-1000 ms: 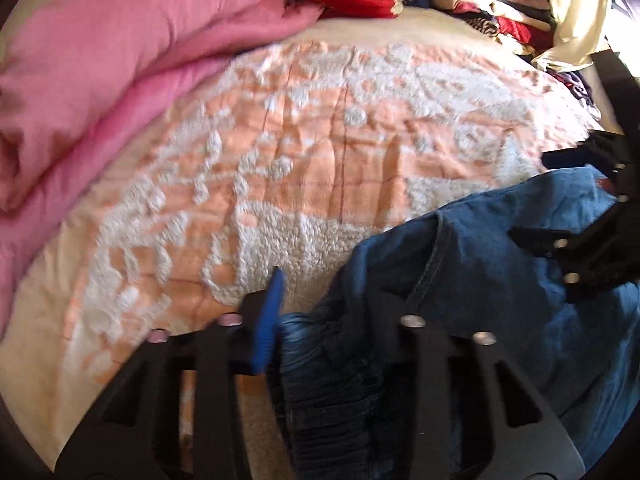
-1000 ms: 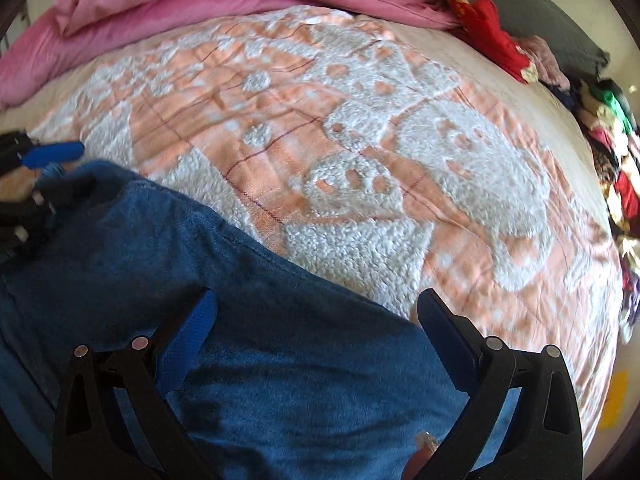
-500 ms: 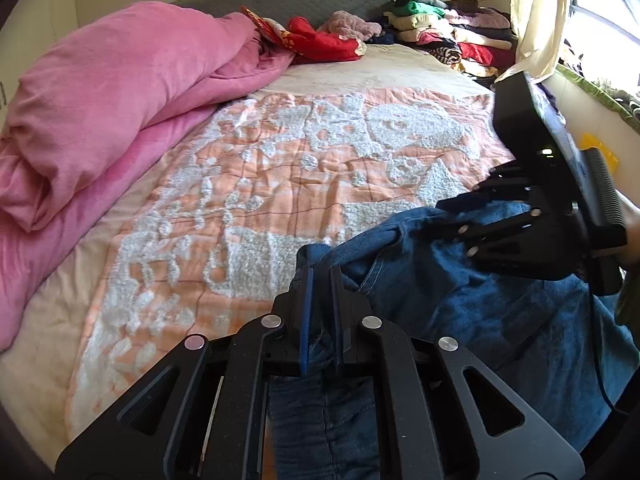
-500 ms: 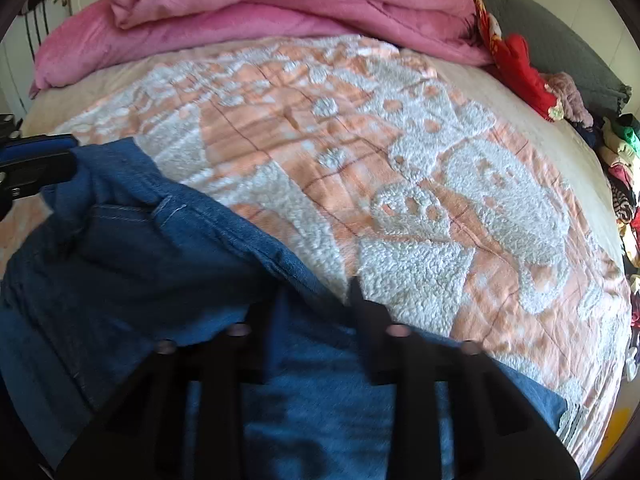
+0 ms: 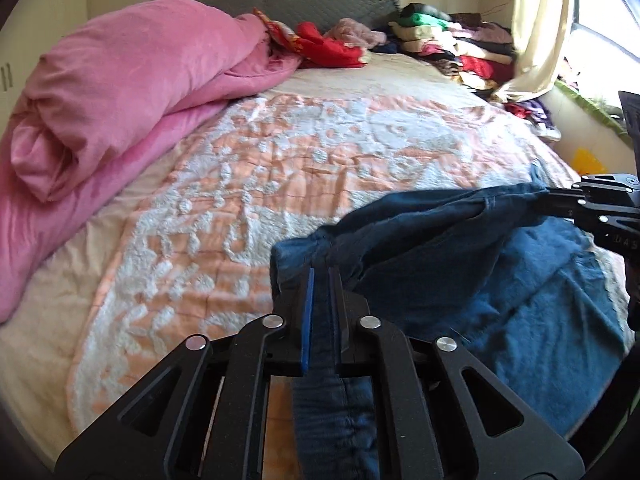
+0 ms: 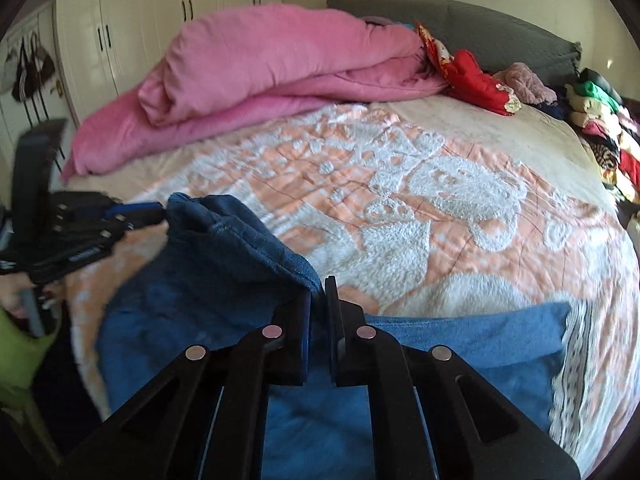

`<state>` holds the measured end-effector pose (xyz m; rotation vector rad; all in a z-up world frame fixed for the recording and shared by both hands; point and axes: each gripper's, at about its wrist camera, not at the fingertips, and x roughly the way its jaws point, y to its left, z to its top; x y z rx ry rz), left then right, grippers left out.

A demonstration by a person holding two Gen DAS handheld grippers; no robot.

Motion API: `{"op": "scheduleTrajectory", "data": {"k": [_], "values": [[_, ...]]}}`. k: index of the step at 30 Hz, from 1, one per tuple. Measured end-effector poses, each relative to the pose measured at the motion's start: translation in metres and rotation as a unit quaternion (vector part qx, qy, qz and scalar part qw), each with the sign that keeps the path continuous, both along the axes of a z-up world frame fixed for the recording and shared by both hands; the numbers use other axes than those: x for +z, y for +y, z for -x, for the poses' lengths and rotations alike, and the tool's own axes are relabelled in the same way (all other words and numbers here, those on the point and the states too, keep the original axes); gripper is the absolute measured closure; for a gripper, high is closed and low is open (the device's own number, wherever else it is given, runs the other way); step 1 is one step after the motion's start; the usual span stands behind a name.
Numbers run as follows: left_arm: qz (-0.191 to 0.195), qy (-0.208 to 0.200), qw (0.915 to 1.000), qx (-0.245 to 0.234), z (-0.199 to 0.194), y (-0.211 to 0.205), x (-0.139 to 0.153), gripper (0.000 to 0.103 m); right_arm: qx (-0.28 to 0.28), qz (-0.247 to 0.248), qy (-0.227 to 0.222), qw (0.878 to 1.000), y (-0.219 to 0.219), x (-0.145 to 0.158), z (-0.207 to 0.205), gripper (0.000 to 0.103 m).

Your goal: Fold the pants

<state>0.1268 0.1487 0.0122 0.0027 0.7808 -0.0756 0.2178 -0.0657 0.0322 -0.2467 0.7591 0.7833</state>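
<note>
Blue denim pants [image 5: 480, 280] lie on the near part of the bed, their top edge lifted and stretched between my two grippers. My left gripper [image 5: 320, 276] pinches one end of that edge. A strip of denim runs between its pads, and the jaws are opening slightly. My right gripper [image 6: 318, 284] is shut on the other end of the pants [image 6: 208, 280]. In the left wrist view the right gripper [image 5: 560, 196] holds the fabric at the far right. In the right wrist view the left gripper [image 6: 156, 212] holds it at the left.
An orange and white fleece bedspread [image 5: 280, 160] covers the bed. A rolled pink duvet [image 5: 120, 100] lies along its left side. A red garment [image 5: 328, 46] and stacked clothes [image 5: 452, 48] sit by the grey headboard. A curtain [image 5: 536, 20] hangs at the right, wardrobes [image 6: 140, 20] stand behind.
The right gripper went from wide open over the pants to shut on their edge. The left also closed on the fabric. Both rose, lifting the edge off the bed.
</note>
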Motion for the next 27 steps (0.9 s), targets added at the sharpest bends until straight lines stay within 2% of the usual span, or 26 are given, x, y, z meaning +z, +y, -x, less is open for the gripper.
{"op": "scheduleTrajectory", "data": {"k": [2,4,6,7,9,12,13,14,16,18,23,27], "values": [[-0.002,-0.003,0.9999,-0.014,0.006,0.000,0.002,0.068,0.004,-0.011,0.000,1.000,-0.003,0.009,0.012,0.097],[-0.021,-0.009,0.9995,-0.022,0.010,-0.003,0.004,0.064,0.010,-0.014,-0.007,1.000,-0.005,0.014,0.025,0.097],[-0.037,-0.017,0.9985,-0.038,0.014,-0.005,0.009,0.056,0.011,-0.009,-0.014,1.000,-0.006,0.017,0.040,0.097],[-0.043,-0.021,0.9978,-0.046,0.015,-0.005,0.010,0.045,0.011,-0.008,-0.014,1.000,-0.007,0.017,0.044,0.097],[-0.063,-0.024,0.9958,-0.062,0.012,-0.006,0.010,0.040,0.010,-0.013,-0.012,1.000,-0.010,0.018,0.054,0.097],[-0.077,-0.014,0.9933,-0.085,0.001,-0.010,0.004,0.040,0.009,-0.013,-0.014,1.000,-0.012,0.019,0.065,0.097],[-0.076,-0.011,0.9925,-0.095,-0.002,-0.011,0.003,0.046,0.011,-0.014,-0.014,1.000,-0.012,0.019,0.068,0.097],[-0.074,0.000,0.9909,-0.112,-0.006,-0.015,0.000,0.075,0.012,-0.013,-0.014,1.000,-0.012,0.020,0.073,0.097],[-0.080,0.013,0.9895,-0.119,-0.008,-0.021,-0.003,0.076,0.014,-0.009,-0.016,1.000,-0.012,0.020,0.079,0.097],[-0.081,0.006,0.9906,-0.110,0.000,-0.023,0.000,0.077,0.014,-0.003,-0.020,1.000,-0.012,0.020,0.090,0.097],[-0.071,-0.019,0.9926,-0.097,0.043,-0.020,0.010,0.077,0.025,0.012,-0.017,0.999,-0.016,0.012,0.120,0.097],[-0.074,0.001,0.9932,-0.090,0.077,-0.025,0.001,0.077,0.038,0.026,0.002,0.999,-0.017,-0.005,0.144,0.097]]}}
